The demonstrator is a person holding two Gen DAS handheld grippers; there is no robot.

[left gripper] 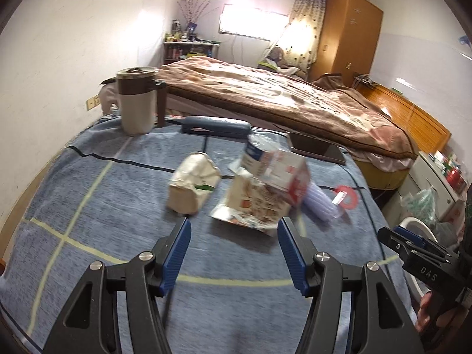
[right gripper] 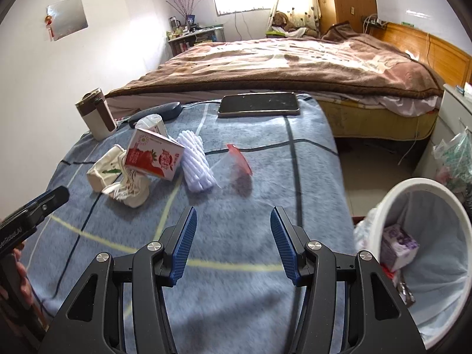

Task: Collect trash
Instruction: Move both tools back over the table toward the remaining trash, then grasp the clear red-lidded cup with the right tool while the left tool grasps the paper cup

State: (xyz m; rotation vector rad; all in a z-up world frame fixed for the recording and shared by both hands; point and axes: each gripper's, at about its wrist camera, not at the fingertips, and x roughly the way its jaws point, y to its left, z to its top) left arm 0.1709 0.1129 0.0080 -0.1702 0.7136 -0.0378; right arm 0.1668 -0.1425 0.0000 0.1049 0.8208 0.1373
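A bedroom with a brown-blanketed bed (right gripper: 295, 59) lies behind a table covered in a blue-grey cloth with pale yellow and dark lines (right gripper: 236, 236). The trash sits in a loose heap toward the table's far left part: a crushed red-and-white strawberry drink carton (right gripper: 153, 157) tilted on a crumpled cream paper carton (right gripper: 129, 188), a second squashed cream carton (right gripper: 101, 172) just left of it, a ribbed white plastic wrapper (right gripper: 196, 162) on the right, and a clear bag with a red rim (right gripper: 236, 162) nearer the middle. Off the right edge stands a white bin with a pale liner (right gripper: 436, 230), holding what seems a purple-printed box. The left gripper (left gripper: 233, 250) and right gripper (right gripper: 233, 242) both hang with jaws parted and empty.
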